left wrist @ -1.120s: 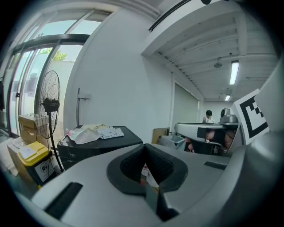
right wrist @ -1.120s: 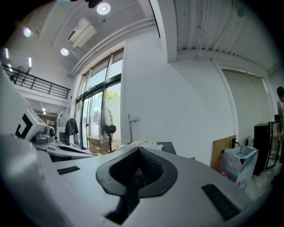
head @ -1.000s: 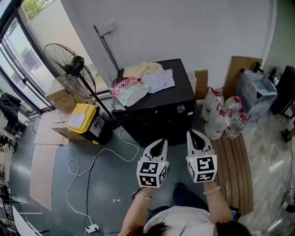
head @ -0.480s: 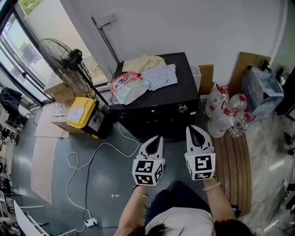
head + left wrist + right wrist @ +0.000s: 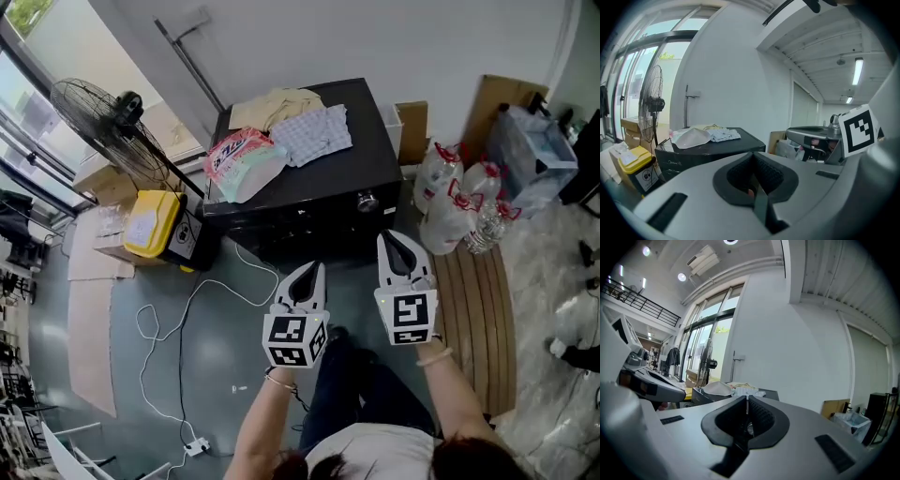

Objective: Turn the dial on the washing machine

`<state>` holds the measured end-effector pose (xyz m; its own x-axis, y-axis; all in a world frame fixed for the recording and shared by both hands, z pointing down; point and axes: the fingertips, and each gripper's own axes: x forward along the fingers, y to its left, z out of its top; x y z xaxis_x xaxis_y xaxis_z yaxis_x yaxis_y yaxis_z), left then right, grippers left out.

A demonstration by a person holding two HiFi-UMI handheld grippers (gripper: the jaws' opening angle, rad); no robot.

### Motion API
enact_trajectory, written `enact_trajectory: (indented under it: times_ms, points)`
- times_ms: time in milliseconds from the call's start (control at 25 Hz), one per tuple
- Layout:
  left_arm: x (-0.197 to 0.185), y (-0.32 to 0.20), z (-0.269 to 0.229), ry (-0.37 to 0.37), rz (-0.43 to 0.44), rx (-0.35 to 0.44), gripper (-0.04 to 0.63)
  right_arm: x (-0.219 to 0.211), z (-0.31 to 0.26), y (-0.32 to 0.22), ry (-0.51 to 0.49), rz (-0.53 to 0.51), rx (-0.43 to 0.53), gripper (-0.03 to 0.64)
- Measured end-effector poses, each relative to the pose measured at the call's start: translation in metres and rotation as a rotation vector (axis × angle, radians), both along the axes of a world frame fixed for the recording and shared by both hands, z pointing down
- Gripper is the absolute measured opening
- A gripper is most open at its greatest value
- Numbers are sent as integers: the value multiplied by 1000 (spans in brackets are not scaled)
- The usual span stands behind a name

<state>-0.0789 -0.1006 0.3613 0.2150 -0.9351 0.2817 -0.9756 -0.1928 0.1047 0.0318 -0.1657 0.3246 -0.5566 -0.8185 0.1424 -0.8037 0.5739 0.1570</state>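
Note:
A black washing machine (image 5: 309,178) stands against the white wall, with a round silver dial (image 5: 367,201) on its front panel toward the right. My left gripper (image 5: 309,269) hovers over the floor in front of the machine, jaws shut and empty. To its right my right gripper (image 5: 390,238) points at the machine, also shut and empty, its tip a short way below the dial. In the left gripper view the machine (image 5: 708,143) lies ahead with laundry on top; in the right gripper view the machine (image 5: 736,392) shows just above the closed jaws.
Clothes (image 5: 314,131) and a pink detergent bag (image 5: 239,159) lie on the machine's lid. A standing fan (image 5: 103,117) and a yellow bin (image 5: 150,225) are at the left, water jugs (image 5: 450,211) and a wooden pallet (image 5: 478,309) at the right. A white cable (image 5: 178,328) trails across the floor.
The view has shifted closer to the machine, which now sits slightly higher and further left in the head view. Both grippers stay shut side by side in front of it.

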Motion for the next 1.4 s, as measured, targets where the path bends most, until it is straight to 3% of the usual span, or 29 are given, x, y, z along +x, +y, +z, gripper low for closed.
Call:
enact_trajectory:
  times_ms: [480,1400]
  points:
    - [-19,-36,41,-31,54,-31,15,-21,45,-48,87,30,-21,74]
    - [-48,-87,111,-45,59,-83,15,-40,140,-123,291,53,-61,174]
